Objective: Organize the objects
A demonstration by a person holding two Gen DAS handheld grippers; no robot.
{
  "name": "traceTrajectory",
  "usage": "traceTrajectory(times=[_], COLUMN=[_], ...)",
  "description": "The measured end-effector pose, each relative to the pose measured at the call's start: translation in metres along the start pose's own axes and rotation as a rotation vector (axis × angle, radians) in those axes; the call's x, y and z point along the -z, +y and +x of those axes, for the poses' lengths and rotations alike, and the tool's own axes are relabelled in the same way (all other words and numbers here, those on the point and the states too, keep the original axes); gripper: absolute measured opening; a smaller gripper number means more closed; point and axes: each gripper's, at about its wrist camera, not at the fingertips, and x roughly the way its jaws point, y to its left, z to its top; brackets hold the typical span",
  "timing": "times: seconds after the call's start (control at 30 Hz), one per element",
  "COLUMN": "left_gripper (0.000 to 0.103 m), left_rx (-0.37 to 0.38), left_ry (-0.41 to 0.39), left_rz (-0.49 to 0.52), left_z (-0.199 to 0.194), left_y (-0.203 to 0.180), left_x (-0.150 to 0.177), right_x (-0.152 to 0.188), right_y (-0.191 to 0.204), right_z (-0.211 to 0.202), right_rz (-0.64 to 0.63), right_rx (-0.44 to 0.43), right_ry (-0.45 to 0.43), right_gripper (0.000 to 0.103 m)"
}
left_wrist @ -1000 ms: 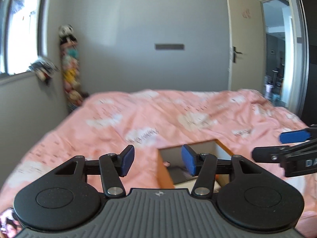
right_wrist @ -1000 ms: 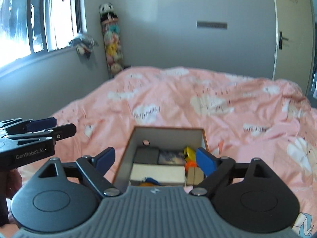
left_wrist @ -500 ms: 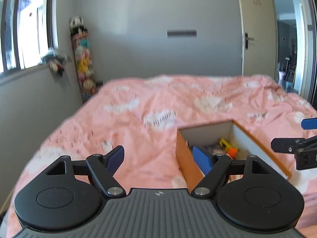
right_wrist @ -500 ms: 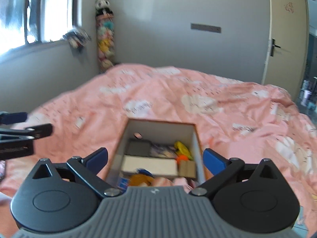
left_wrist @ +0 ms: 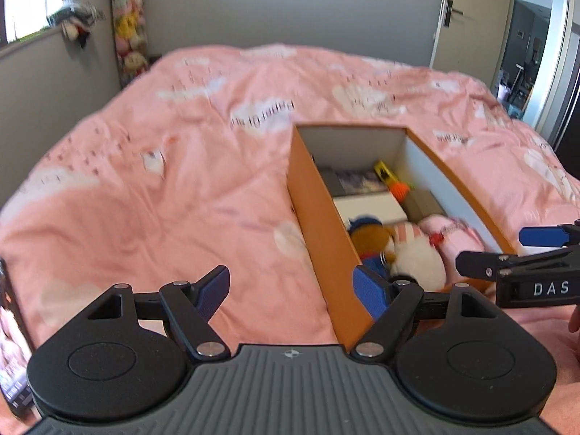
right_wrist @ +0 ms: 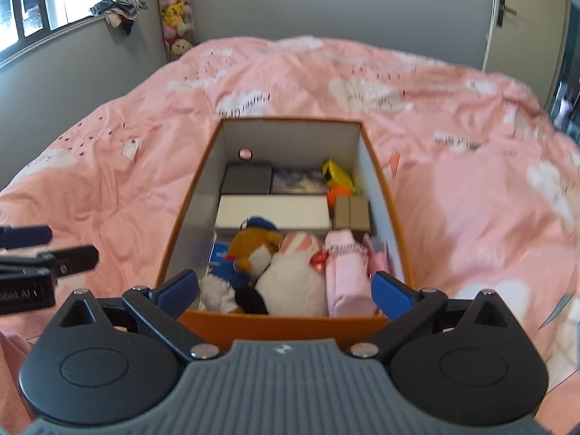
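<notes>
An orange box point(right_wrist: 384, 195) with white inner walls sits open on a bed point(right_wrist: 471, 199) under a pink cloud-print cover, toward the near edge. The right wrist view looks straight into it: a dark case point(right_wrist: 247, 179) and a printed packet along the far wall, a yellow toy point(right_wrist: 337, 174) and an orange ball point(right_wrist: 339, 193) in the far right corner, a long white box point(right_wrist: 273, 212) across the middle, a brown carton point(right_wrist: 351, 213) beside it, and at the near end a brown plush in blue clothes point(right_wrist: 250, 250), a white plush point(right_wrist: 293, 275) and rolled pink cloth point(right_wrist: 346, 272). A blue packet under the brown plush is mostly covered.

The left wrist view is blurred and sees the box point(left_wrist: 319, 224) from its left side, whose wall hides the dark case.

The left gripper point(left_wrist: 291, 290) is released and empty, straddling the box's near left corner. The right gripper point(right_wrist: 284, 290) is also spread wide and empty, above the box's near wall.
</notes>
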Motion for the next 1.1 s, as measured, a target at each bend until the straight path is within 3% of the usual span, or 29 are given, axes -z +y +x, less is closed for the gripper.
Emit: traceTrajectory(times=[0.53, 0.67, 1.1], left_gripper=[0.09, 0.09, 0.09], left_rx=[-0.012, -0.003, -0.015], left_ry=[0.072, 0.097, 0.099], left_rz=[0.003, -0.003, 0.0], left_z=[0.021, 0.027, 0.03], left_y=[-0.004, -0.004, -0.004], left_x=[0.003, 0.007, 0.008], right_x=[0.006, 0.01, 0.011], right_y=[0.004, 0.001, 0.005], right_z=[0.017, 0.027, 0.03], right_rz=[-0.014, 0.001, -0.019], right_rx=[-0.002, -0.011, -0.005], right_ry=[0.047, 0.095, 0.104], right_gripper=[0.102, 0.102, 0.102])
